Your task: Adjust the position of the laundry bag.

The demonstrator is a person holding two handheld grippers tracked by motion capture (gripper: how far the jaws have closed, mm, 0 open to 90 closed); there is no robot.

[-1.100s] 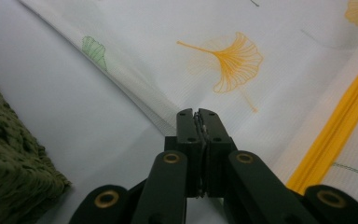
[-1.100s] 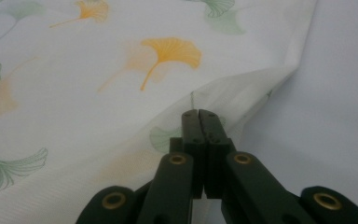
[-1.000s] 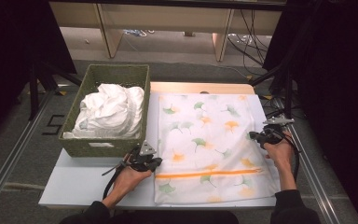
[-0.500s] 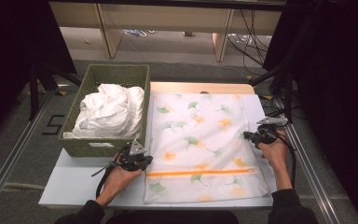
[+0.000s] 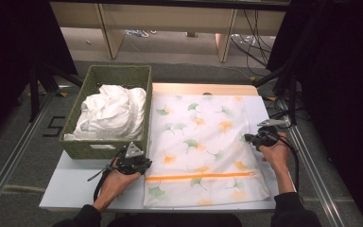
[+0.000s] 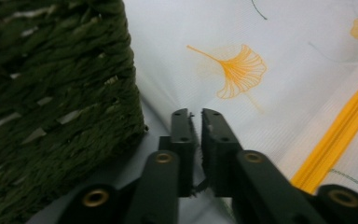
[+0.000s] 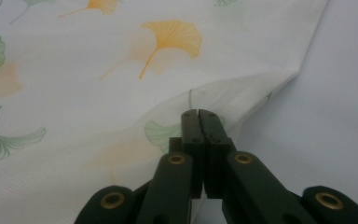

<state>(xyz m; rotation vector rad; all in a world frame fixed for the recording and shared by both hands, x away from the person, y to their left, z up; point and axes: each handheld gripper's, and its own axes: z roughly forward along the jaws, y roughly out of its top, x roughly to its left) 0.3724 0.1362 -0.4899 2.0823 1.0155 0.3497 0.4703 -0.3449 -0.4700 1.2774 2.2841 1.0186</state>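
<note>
progress: spreading white ginkgo-leaf printed cloth with orange stripe [image 5: 203,146] flat on white tabletop [image 5: 71,187], folding not yet begun | left gripper [image 6: 197,113] pinching cloth's 9 o'clock edge, jaws nearly together | right gripper [image 7: 199,113] clamping 3 o'clock edge | green woven basket [image 5: 94,144] holding white laundry [image 5: 111,111] at 10 o'clock | grey floor, cables at 12 o'clock

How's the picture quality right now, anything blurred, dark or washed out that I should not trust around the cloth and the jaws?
High view: soft overall, surroundings very dark, the leaf-print cloth bright but readable. Left gripper view: the left gripper is sharp at its tips, the green basket and the near jaw bases blurred. Right gripper view: the right gripper is fairly sharp, the cloth beyond it pale and soft; no glare.
</note>
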